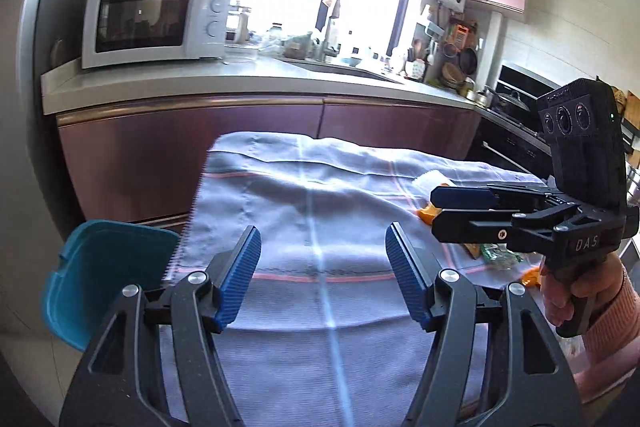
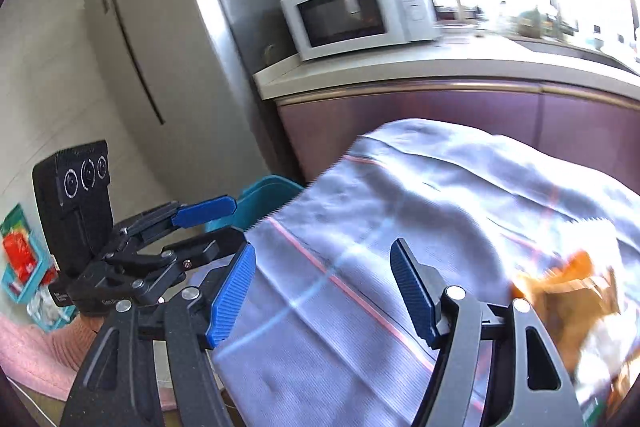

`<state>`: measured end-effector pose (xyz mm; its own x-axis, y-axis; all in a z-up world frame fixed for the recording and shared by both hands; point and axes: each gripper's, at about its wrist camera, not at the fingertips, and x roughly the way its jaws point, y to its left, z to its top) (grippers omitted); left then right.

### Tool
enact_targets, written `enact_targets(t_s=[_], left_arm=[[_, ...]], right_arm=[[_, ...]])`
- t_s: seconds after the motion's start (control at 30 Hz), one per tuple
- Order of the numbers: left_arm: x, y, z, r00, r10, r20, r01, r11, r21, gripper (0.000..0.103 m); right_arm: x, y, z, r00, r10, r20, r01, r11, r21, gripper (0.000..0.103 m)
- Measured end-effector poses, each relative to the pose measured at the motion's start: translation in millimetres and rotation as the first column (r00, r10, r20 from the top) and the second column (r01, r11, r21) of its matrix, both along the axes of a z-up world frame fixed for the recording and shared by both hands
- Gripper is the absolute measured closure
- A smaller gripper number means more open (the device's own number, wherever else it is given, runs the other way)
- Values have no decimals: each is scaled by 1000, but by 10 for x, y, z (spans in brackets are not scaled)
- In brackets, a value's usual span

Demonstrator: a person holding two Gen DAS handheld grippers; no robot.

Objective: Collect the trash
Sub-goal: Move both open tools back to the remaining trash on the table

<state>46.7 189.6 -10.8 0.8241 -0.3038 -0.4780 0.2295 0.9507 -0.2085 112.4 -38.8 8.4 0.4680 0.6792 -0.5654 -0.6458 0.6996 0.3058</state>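
Both sets of tongs released and empty, left gripper over bare cloth, right gripper likewise; trash heaped at its 3 o'clock, teal bin at left's 9 o'clock—risk: loose wrappers slipping off the cloth's edge.

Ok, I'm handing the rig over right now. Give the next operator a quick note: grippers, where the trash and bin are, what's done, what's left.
Left gripper: open, nothing between the pads, above the cloth-covered table.
Right gripper: open, empty, above the same cloth.
Teal bin: beside the table's left edge, lower than the tabletop; its contents are not visible.
Trash: orange scraps and wrappers lie on the right part of the cloth, blurred; a white crumpled piece farther back.
Done: cannot tell how much has been binned.
Left: pick up the remaining scraps and drop them in the bin.
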Motion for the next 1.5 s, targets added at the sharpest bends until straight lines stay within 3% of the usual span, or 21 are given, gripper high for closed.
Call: enact_targets(t_s=[0.2,0.53,0.7,1.07,1.27,1.5], left_arm=[[56,-562,-200,992,-119,-49,118,993,-28,39],[238,-1291,-363,960,-261,-102,260,965,-24,39],[313,-1539,-414,944,-305,-126,306,952,-8,39],[464,-1953,-400,922,-356,-153,363,932,16,39],[560,-2117,-395,905,-389,-171,396,918,4,40],[783,-2385,-467,880,-421,-221,429,903,-13,42]], right_arm=[[-166,-805,-139,975,-221,-24,221,975,-11,36],[-368,-1798,-359,883,-466,-52,465,885,-31,36],[-444,-2027,-421,861,-504,-63,503,864,-34,36],[-423,-2124,-507,846,-529,-70,528,849,-35,36],[-418,-2334,-573,804,-586,-98,586,810,-35,36],[-379,-2583,-770,766,-613,-193,623,782,-12,36]])
